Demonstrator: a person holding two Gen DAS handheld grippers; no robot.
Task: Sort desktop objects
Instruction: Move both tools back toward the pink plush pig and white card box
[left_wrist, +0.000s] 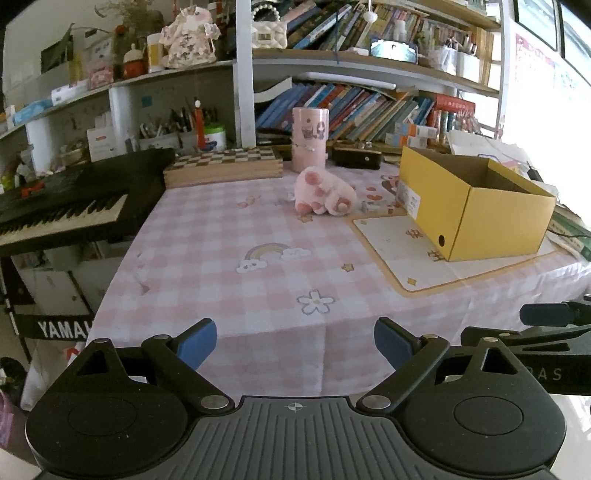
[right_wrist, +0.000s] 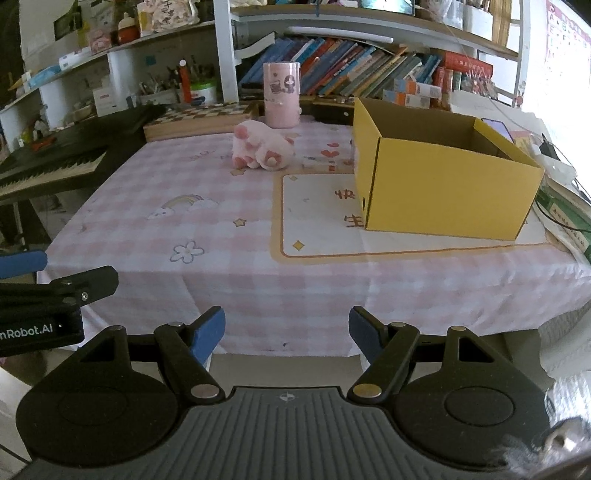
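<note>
Both tongs hang over the near edge of the table, well before the yellow box (left_wrist: 476, 206). The left gripper (left_wrist: 295, 345) stands wide open and holds nothing. The right gripper (right_wrist: 286, 332) is open too, a little narrower, also empty. The pink plush toy (left_wrist: 325, 194) lies left of the box, near it, and the pink cylinder (left_wrist: 309, 138) stands just behind the toy.

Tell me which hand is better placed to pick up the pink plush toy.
Probably the left gripper: the pink plush toy sits nearly straight ahead, while the yellow box fills the right gripper's side. Both jaws open, empty.
</note>
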